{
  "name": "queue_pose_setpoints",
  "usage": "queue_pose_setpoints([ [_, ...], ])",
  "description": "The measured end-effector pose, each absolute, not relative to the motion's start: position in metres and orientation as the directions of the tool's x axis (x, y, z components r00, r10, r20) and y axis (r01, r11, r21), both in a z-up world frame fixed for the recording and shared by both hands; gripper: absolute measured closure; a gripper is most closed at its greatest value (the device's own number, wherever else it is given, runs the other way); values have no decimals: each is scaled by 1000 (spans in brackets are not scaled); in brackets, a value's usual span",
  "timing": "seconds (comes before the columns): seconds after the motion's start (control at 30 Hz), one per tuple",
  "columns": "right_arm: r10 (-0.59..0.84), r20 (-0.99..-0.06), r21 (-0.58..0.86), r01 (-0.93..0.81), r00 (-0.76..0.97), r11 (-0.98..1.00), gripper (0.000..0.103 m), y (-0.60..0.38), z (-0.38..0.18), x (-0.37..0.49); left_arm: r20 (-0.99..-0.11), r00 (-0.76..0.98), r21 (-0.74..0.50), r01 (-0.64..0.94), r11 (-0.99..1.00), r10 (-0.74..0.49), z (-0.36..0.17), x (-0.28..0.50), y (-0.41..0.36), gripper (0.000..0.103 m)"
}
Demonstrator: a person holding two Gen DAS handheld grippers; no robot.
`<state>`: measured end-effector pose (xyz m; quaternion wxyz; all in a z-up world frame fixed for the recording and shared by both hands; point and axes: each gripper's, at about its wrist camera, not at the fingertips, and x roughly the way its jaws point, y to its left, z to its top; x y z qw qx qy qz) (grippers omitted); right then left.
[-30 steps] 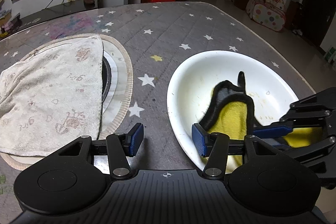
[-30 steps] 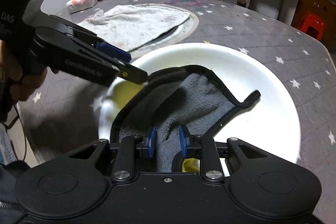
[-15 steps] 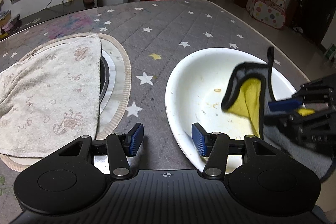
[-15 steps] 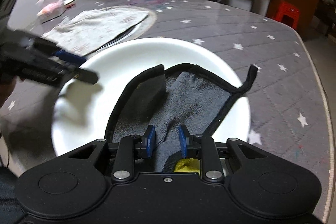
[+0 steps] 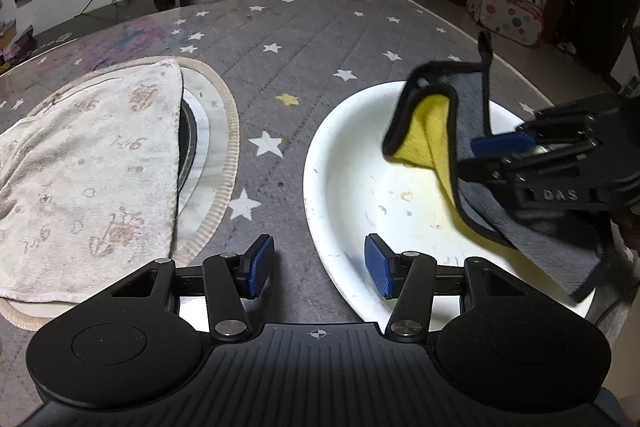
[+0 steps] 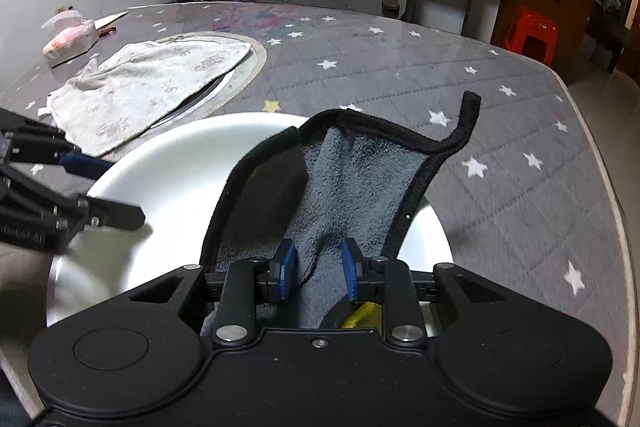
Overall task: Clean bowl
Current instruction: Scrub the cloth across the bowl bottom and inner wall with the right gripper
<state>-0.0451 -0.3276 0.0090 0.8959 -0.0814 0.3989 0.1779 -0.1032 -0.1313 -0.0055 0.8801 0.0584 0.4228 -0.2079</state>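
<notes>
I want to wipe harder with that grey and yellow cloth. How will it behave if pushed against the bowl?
The cloth is probably floppy: it folds and droops from the right gripper. Its fleecy pile should drag rather than slip. The bowl looks shallow and nothing holds it, since the left gripper is open, so it may slide.

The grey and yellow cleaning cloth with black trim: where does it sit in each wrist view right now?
Left wrist: the grey and yellow cleaning cloth hangs at right, above the white bowl, pinched by the right gripper.
Right wrist: centre, rising from the pads.
Shared landmark: the beige printed towel.
</notes>
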Motion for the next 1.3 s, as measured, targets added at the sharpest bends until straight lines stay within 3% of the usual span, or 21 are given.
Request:
queue_pose_setpoints([
  [0.4, 287, -735, -14, -437, 614, 899, 73, -298, 9, -27, -771, 551, -69, 426, 902, -319, -10, -102, -136, 51],
  [1.0, 324, -743, -6, -491, 585, 871, 58, -292, 12, -76, -767, 555, -66, 431, 900, -322, -14, -97, -134, 55],
  [1.3, 292, -768, -22, -479, 570, 878, 50, -306, 19, -100, -767, 551, -55, 455, 889, -329, -13, -96, -141, 69],
])
